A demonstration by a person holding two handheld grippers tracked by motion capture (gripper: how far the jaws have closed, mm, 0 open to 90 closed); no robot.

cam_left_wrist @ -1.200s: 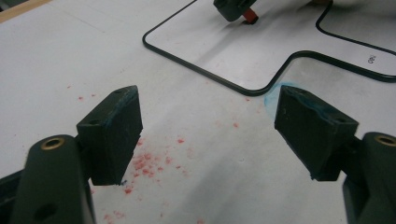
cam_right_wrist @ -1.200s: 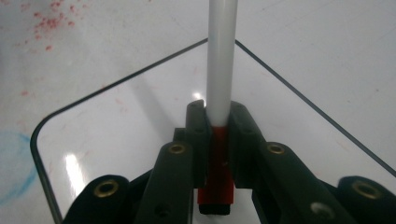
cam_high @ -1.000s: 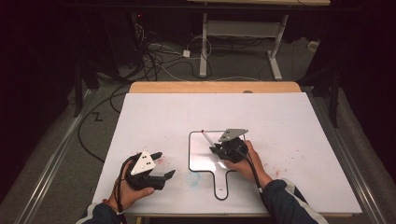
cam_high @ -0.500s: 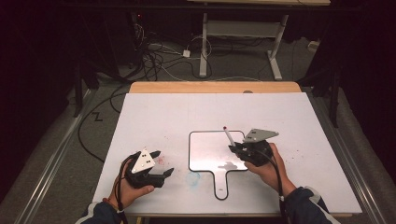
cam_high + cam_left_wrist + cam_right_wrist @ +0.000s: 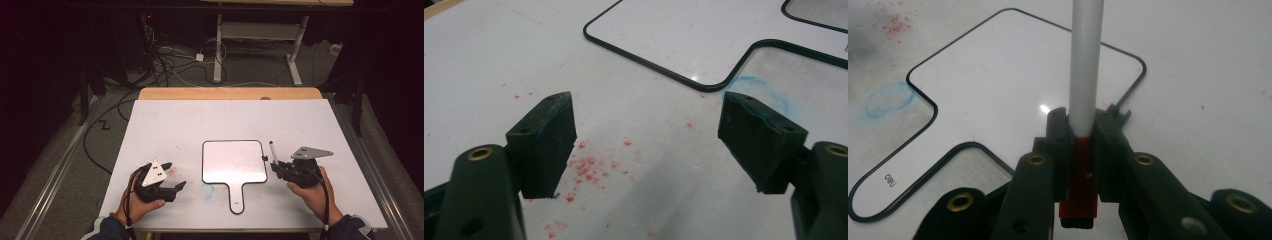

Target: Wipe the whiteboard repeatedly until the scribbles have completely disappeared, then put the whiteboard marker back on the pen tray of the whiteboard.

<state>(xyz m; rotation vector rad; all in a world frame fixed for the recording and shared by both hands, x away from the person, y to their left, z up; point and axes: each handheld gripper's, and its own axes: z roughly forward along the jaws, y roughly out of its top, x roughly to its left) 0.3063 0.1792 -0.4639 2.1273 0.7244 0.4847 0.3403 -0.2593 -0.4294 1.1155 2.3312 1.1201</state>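
Since the earlier frames the right hand-held gripper (image 5: 278,167) has carried the white marker pen with the red end (image 5: 273,151) off the small white paddle-shaped whiteboard with a black rim (image 5: 233,162) and now holds it just beside the board's right edge, above the white desk (image 5: 210,117). Its jaws are clamped on the pen's red end, the white barrel rising straight out ahead of them. The pen seems to have been lifted away from writing, though no mark on the board is clear. The left hand-held gripper (image 5: 172,176) has stayed put, jaws apart and empty, with the board's handle just off to its side
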